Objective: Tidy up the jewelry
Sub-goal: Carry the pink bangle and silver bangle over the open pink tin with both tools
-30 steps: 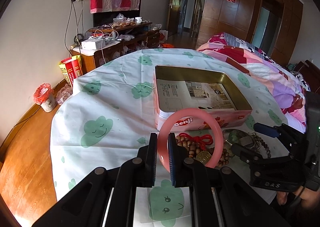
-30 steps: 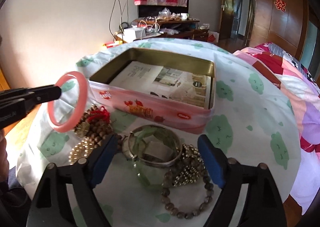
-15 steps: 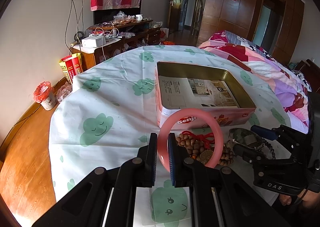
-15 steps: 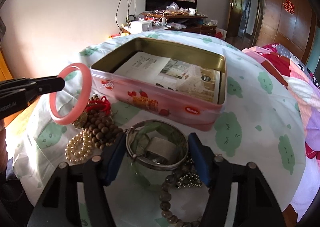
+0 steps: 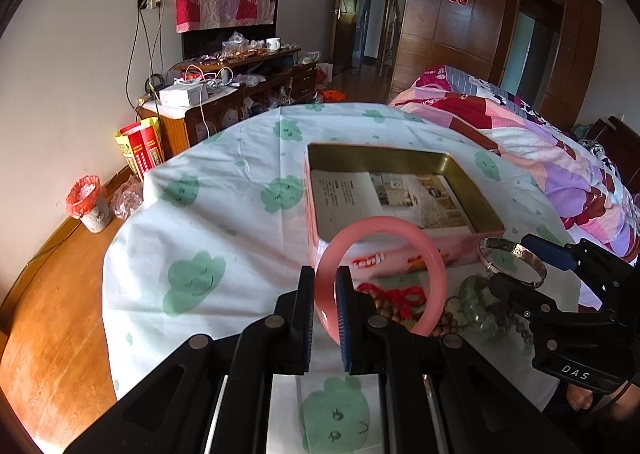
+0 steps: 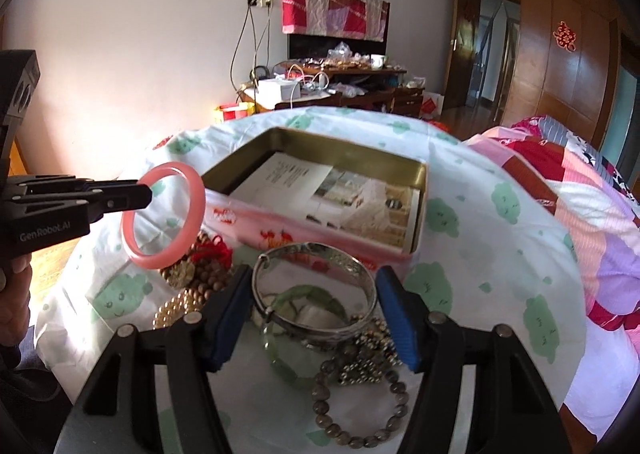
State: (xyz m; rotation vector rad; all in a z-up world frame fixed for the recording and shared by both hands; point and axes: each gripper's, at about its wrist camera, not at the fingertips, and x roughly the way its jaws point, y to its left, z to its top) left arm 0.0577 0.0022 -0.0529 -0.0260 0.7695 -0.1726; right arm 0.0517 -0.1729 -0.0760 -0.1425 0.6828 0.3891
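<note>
1. Left gripper [image 5: 325, 290] clamped on pink bangle [image 5: 384, 226], held upright in the air just before the tin [image 5: 476, 206].
2. Right gripper [image 6: 314, 310] has just been closing; pads now press both sides of silver bangle [image 6: 316, 254], lifted clear of the bead pile [image 6: 360, 366].
3. Tin sits open on the cloth [image 5: 224, 190], paper inside.

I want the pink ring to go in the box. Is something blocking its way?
Nothing visible blocks it. The left tool holds the pink bangle in the air just before the open tin; only the tin's near wall lies between, and the bangle hangs about level with its rim.
</note>
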